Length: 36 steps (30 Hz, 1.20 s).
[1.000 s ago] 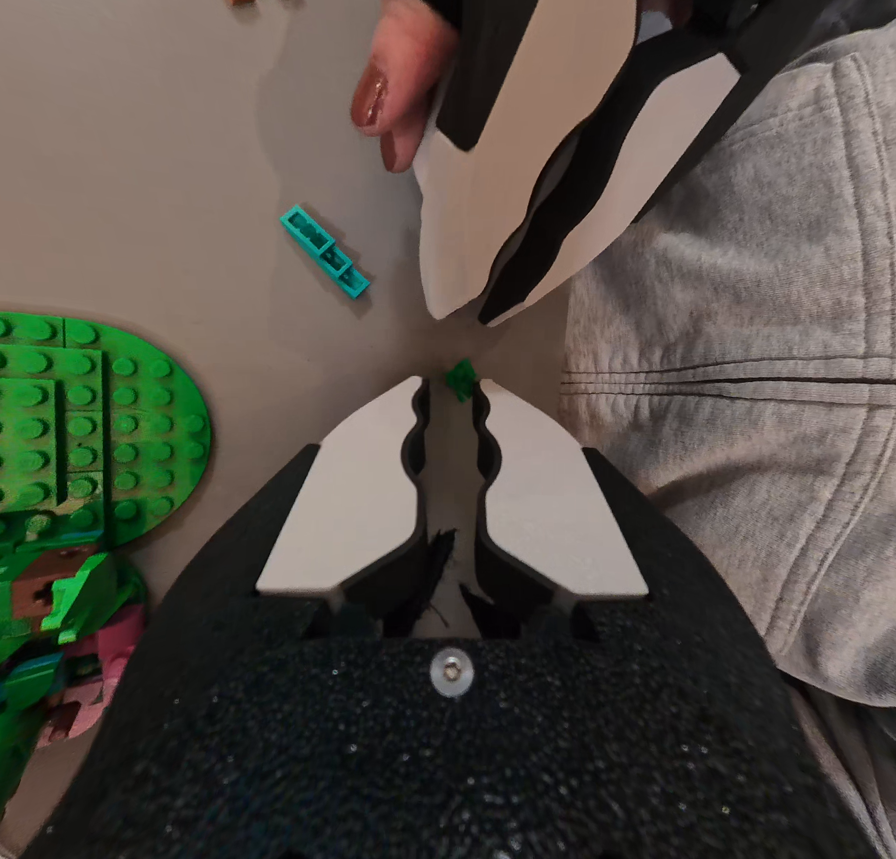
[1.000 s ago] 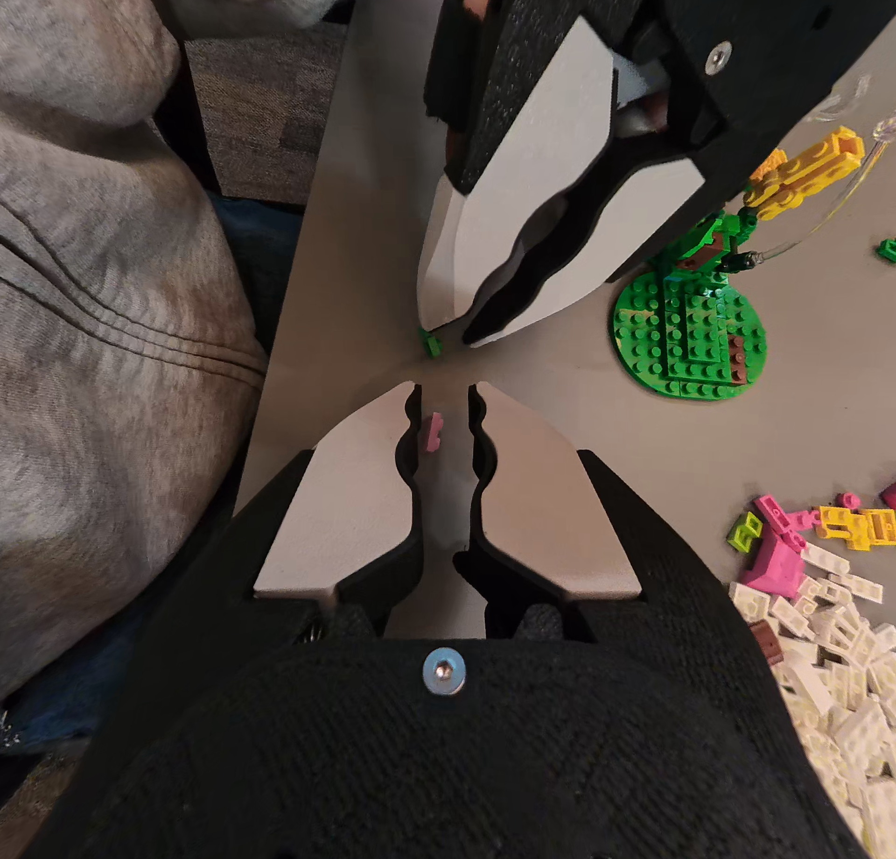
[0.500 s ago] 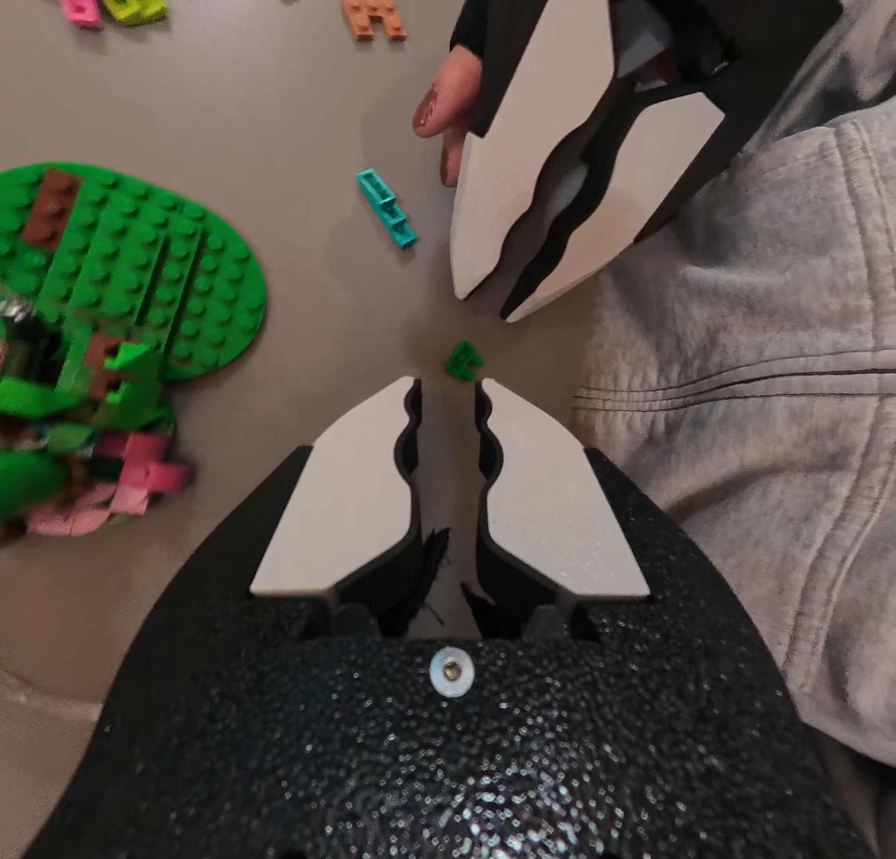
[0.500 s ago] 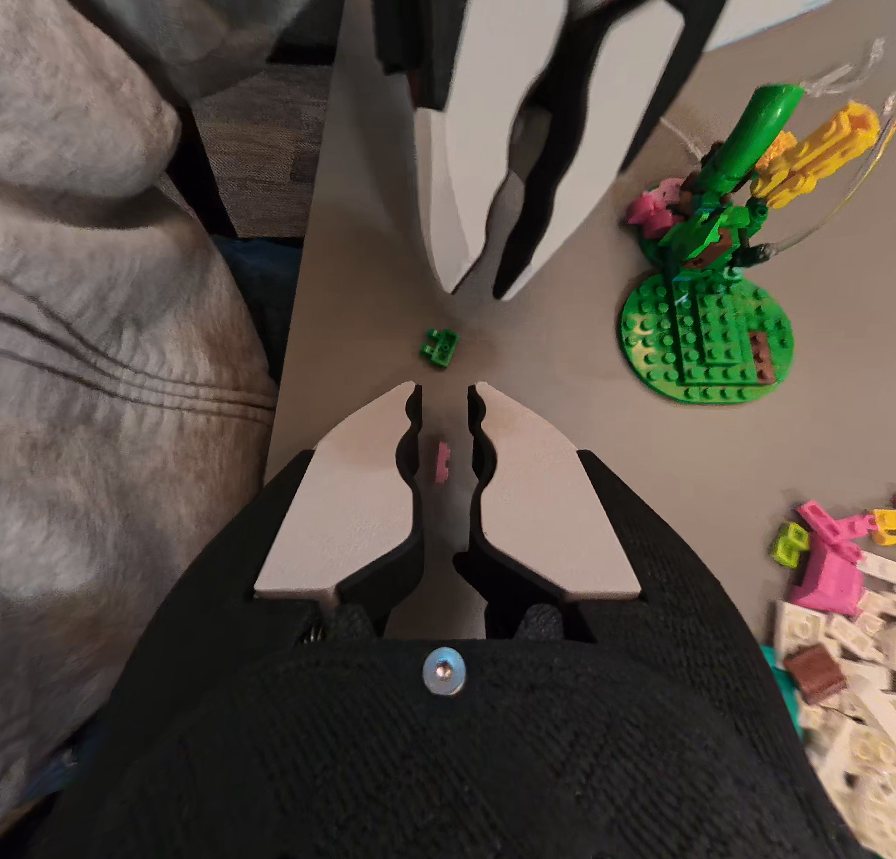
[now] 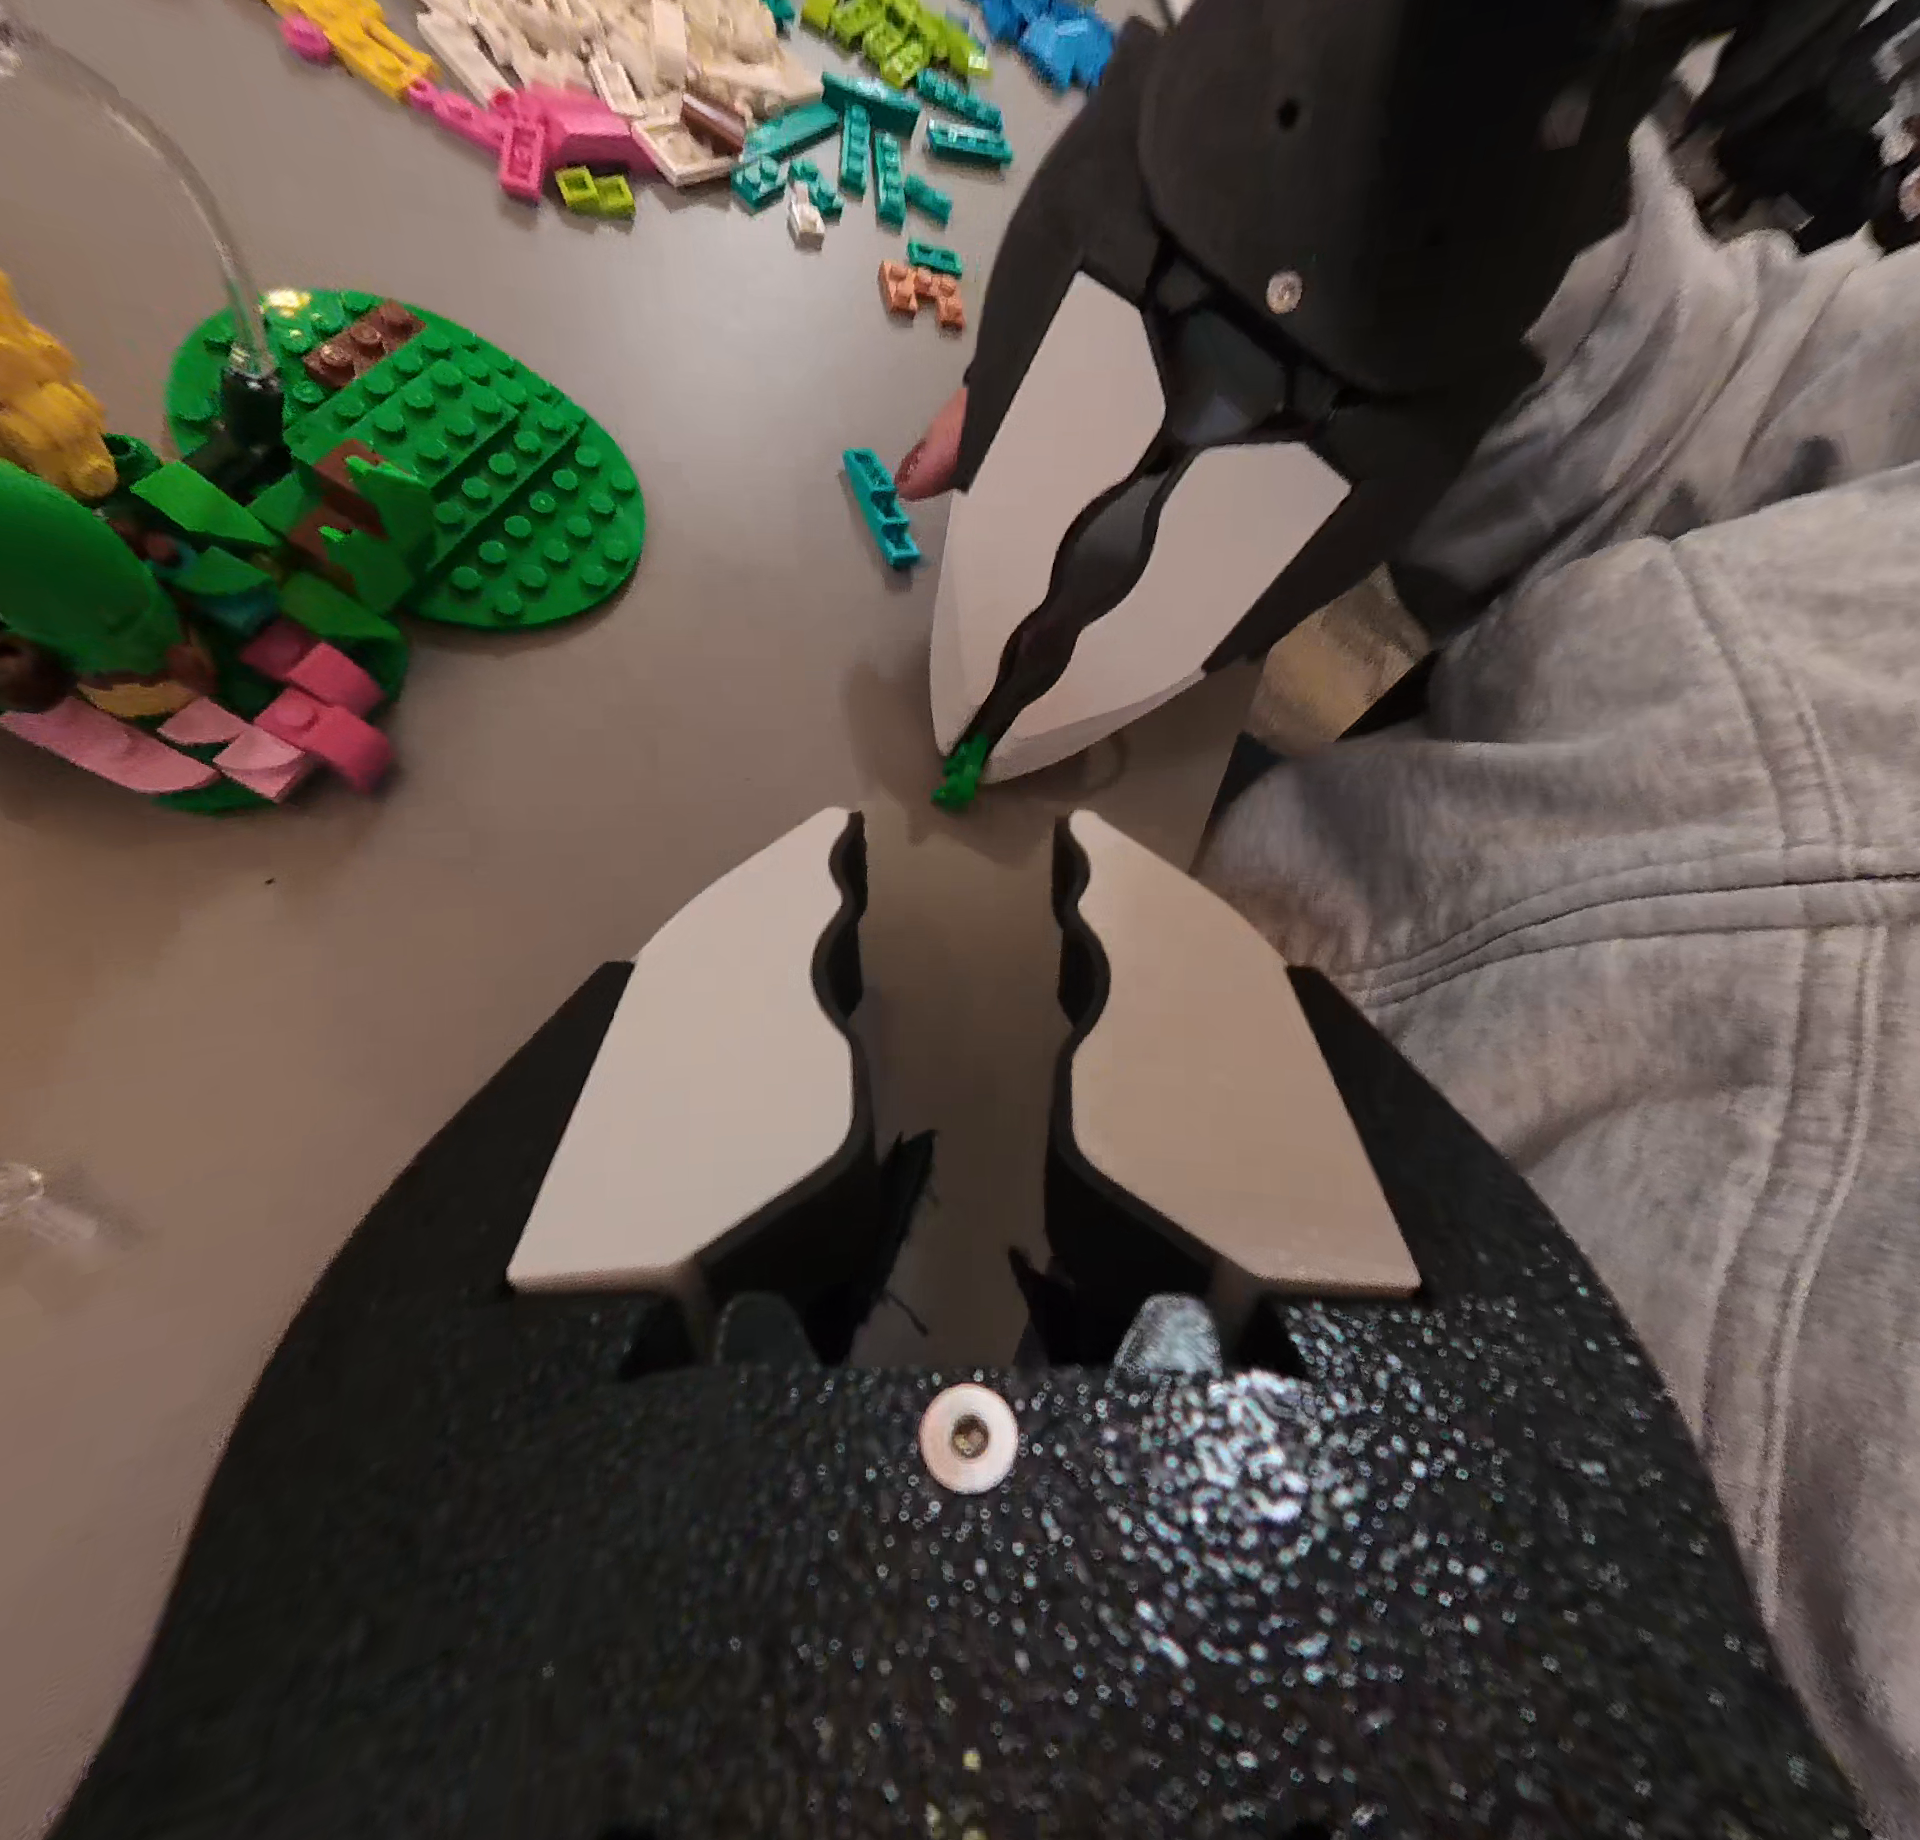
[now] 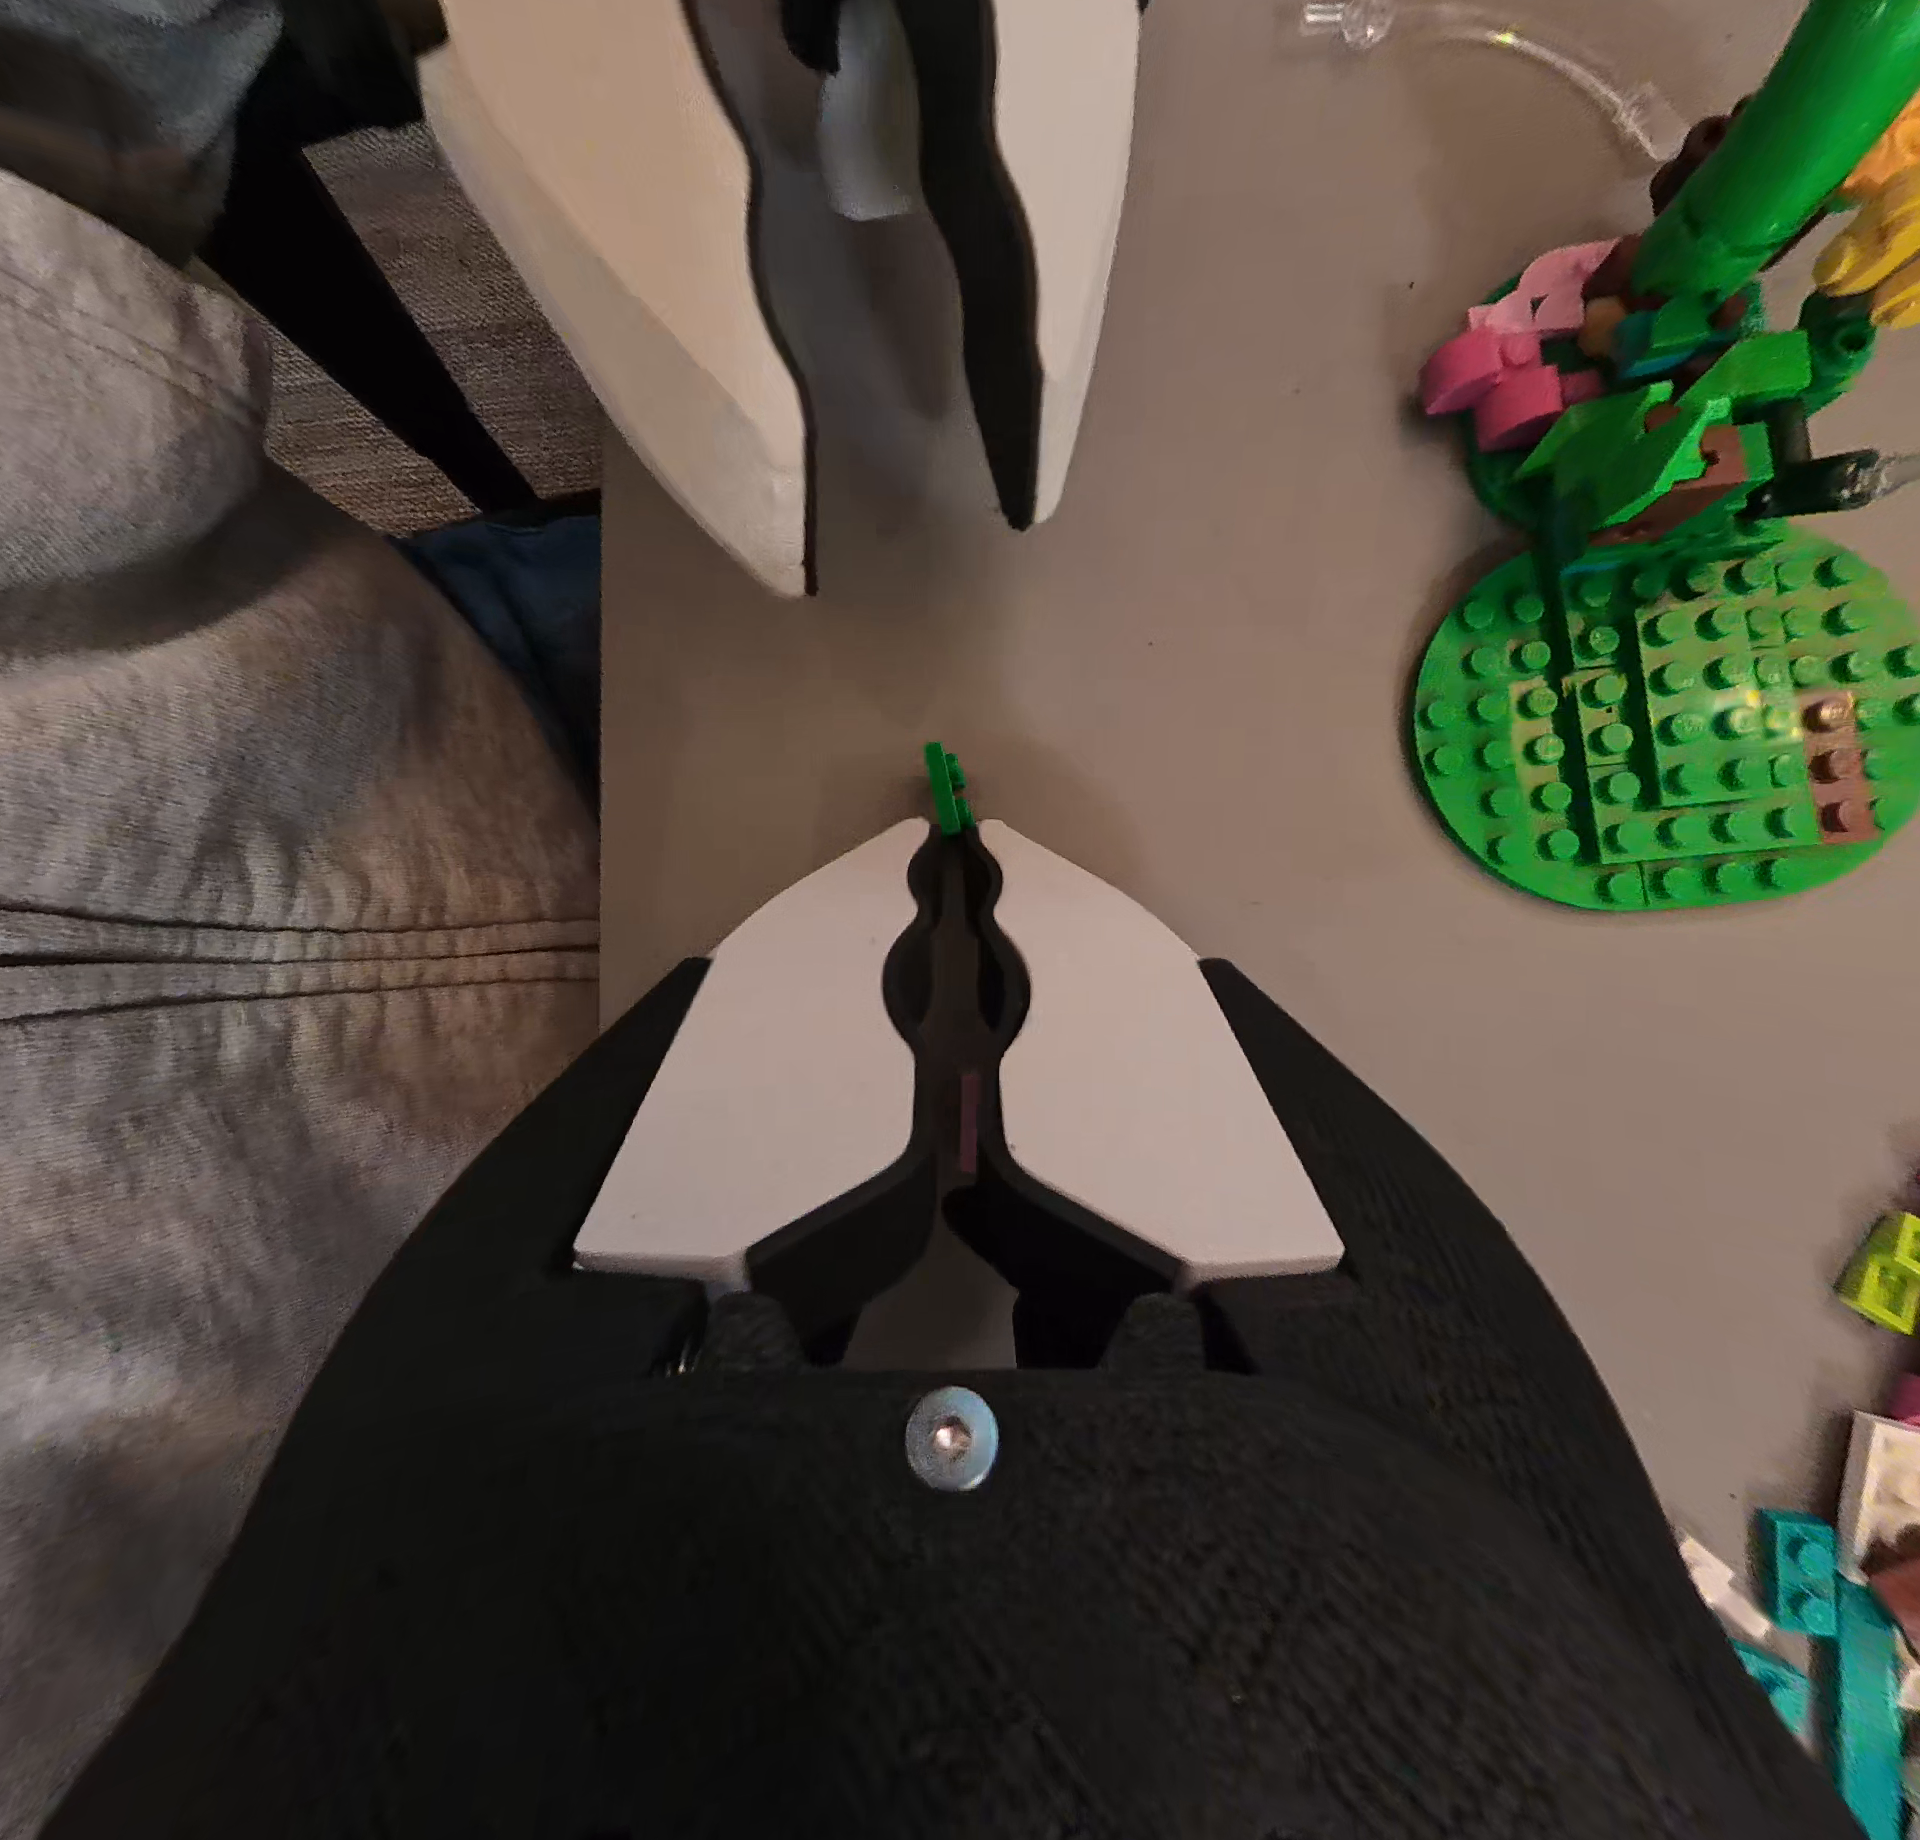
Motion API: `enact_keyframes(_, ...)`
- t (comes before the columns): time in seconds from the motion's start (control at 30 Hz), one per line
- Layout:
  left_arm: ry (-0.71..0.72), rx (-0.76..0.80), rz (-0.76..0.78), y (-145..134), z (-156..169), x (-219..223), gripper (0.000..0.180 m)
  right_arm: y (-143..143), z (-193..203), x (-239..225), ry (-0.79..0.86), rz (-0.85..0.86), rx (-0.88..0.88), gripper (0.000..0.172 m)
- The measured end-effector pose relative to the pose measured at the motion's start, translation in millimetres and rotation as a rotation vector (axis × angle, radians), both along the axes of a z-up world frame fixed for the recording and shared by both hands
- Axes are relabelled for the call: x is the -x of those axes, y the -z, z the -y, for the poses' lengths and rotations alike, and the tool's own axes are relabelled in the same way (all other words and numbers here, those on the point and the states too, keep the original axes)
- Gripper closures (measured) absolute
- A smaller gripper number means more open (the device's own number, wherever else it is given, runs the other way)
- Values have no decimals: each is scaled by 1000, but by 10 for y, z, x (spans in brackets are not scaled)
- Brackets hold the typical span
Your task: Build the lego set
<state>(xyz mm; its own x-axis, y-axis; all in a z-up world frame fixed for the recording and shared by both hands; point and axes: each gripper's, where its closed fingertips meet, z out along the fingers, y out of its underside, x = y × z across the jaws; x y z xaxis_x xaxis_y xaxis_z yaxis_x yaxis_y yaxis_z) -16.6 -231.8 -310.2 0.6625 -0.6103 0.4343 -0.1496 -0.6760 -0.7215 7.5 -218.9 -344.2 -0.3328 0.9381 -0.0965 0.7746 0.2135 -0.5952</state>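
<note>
My right gripper point(image 6: 953, 826) is shut on a small green studded plate point(image 6: 948, 782), pinched edge-on at the very fingertips, low over the grey table point(image 6: 1195, 959). A small pink piece point(image 6: 968, 1115) sits deep between its pads. The left wrist view shows the same grasp: the right gripper point(image 5: 971, 751) with the green plate point(image 5: 961, 772) at its tips. My left gripper point(image 5: 958, 824) is open and empty, its tips just short of the green plate. It also shows in the right wrist view point(image 6: 914, 543), apart from the plate.
A round green baseplate point(image 5: 499, 502) point(image 6: 1662, 730) carries a flower build point(image 5: 156, 627) to one side. A loose teal brick point(image 5: 881, 507) lies near a fingertip. Piles of coloured bricks point(image 5: 623, 34) lie farther off. A person's grey sweatshirt point(image 5: 1610, 907) is at the table edge point(image 6: 601, 751).
The right gripper came onto the green plate that lay on the table and shut on it. The pink piece between its pads now sits deeper. The left gripper drew back, still open.
</note>
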Motion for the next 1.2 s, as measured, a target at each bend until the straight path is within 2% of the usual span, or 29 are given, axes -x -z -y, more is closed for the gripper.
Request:
enact_keyframes(0.03,-5,-4,26,-6,-5,-12,146,-6,10,2,-3,-16,-9,170)
enact_keyframes(0.17,36,-38,8,74,21,-85,148,-90,42,23,-8,-114,-9,170)
enact_keyframes(0.3,85,-167,9,12,4,-210,154,-317,99,65,-13,-285,49,170)
enact_keyframes(0.43,117,-317,43,-128,-2,-298,174,-520,129,81,-13,-425,71,170)
enact_keyframes(0.67,119,-390,137,-282,-18,-337,172,-654,114,63,-8,-511,87,170)
enact_keyframes(0.87,119,-442,178,-368,-49,-373,180,-746,75,23,2,-553,115,170)
enact_keyframes(1.1,121,-473,229,-450,-64,-406,180,-799,52,-6,6,-594,137,170)
enact_keyframes(1.13,118,-469,238,-457,-68,-405,177,-805,48,-9,5,-597,135,170)
enact_keyframes(1.2,106,-454,262,-467,-84,-394,156,-821,49,-23,2,-605,133,170)
